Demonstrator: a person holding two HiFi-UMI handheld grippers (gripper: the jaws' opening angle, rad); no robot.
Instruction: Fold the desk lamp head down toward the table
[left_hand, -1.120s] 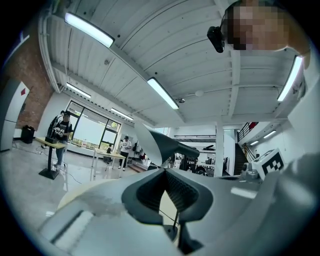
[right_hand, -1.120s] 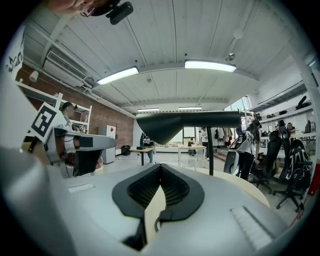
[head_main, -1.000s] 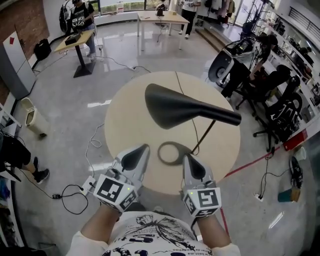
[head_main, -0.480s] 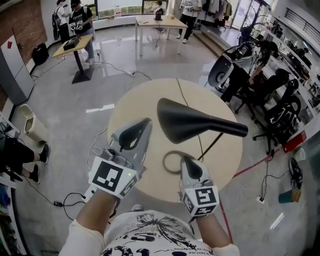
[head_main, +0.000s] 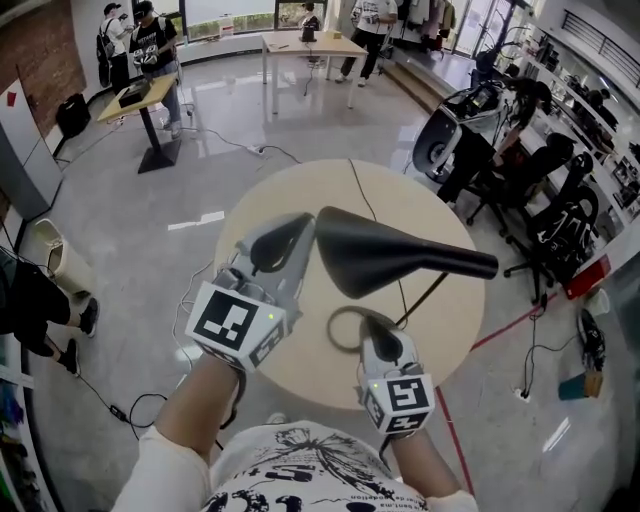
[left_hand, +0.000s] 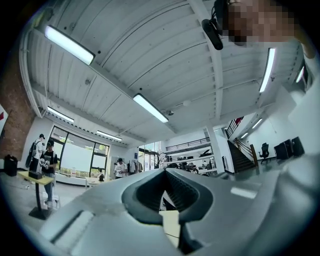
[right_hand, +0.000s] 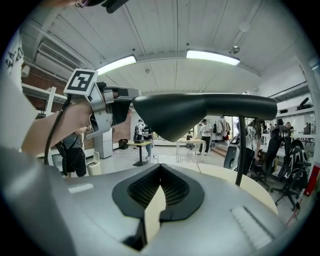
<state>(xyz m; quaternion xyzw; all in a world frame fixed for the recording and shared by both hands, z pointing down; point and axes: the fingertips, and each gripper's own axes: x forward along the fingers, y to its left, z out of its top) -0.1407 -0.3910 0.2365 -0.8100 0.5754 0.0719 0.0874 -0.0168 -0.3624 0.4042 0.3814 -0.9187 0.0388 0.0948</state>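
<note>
Up came the left gripper beside the desk lamp head, which sits high over the round table, not folded yet; it and the right gripper both have fingers pressed together, empty.

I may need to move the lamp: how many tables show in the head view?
3: the round table under the lamp, a small desk at the upper left, and a longer desk at top centre. More may be hidden.
</note>
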